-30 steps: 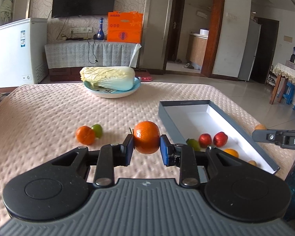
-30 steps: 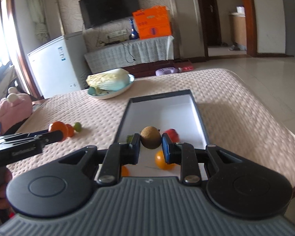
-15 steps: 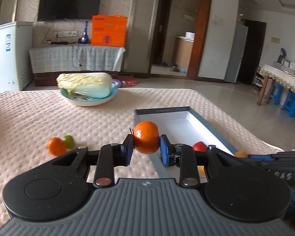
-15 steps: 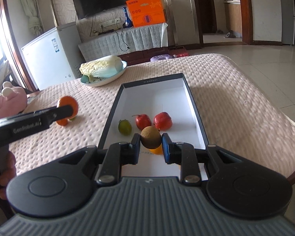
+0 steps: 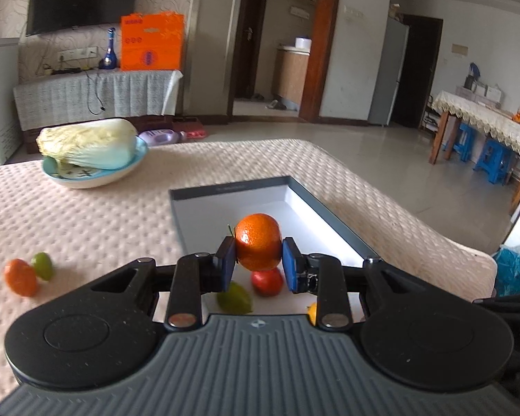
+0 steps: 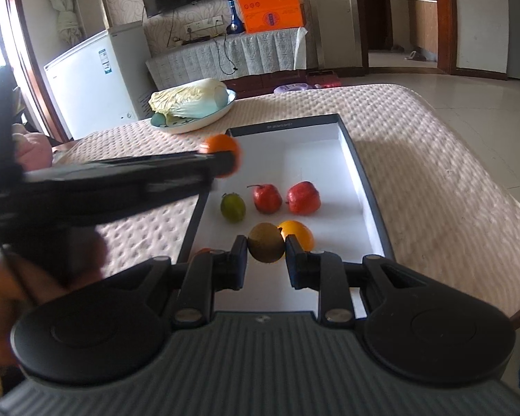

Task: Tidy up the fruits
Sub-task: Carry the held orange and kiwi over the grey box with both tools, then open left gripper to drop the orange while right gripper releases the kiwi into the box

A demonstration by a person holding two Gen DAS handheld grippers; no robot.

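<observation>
A: Left gripper [image 5: 259, 262]?
B: Clamped on a tangerine [image 5: 258, 241], held over the near-left part of the tray [image 6: 360, 173].

A: Right gripper [image 6: 266, 261]?
B: Pads closed on a brown kiwi [image 6: 266, 247], above the tray's near end, beside an orange fruit [image 6: 296, 234].

A: Tray contents?
B: A green fruit [image 6: 233, 207] and two red fruits [image 6: 267, 198], possibly apples; blur at the edges. On the cloth left of the tray: a second tangerine [image 5: 20, 276] touching a green lime [image 5: 42, 265].
</observation>
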